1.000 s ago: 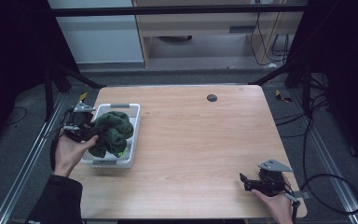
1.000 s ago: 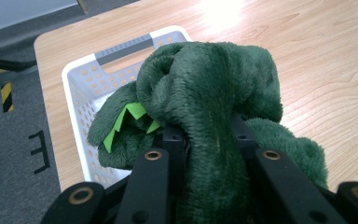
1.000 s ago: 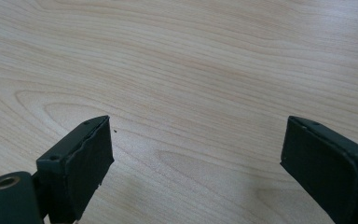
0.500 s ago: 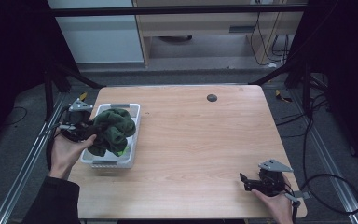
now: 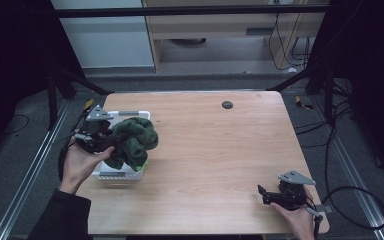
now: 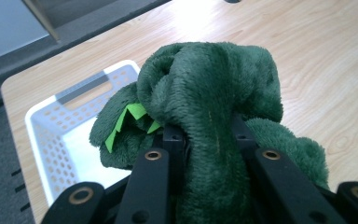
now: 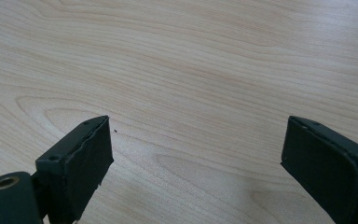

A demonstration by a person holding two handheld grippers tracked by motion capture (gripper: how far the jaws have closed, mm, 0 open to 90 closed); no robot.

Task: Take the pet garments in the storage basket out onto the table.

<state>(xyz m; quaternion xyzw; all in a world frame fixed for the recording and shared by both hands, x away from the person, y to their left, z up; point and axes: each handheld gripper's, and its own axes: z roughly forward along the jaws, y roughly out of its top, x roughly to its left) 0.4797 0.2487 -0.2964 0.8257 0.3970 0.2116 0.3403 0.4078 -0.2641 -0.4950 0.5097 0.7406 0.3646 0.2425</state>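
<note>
Light wood counter (image 5: 205, 150) in a dark room, grey floor and a cabinet behind it. The left claw (image 5: 111, 146), over at about 9 o'clock on the counter, is clamped on a dark green fleecy cloth (image 5: 135, 140) with a bright green bit showing, bunched up and hanging over the white perforated basket (image 5: 122, 175). The right claw (image 5: 264, 196) sits down at 5 o'clock, jaws wide apart with just bare wood between them.
</note>
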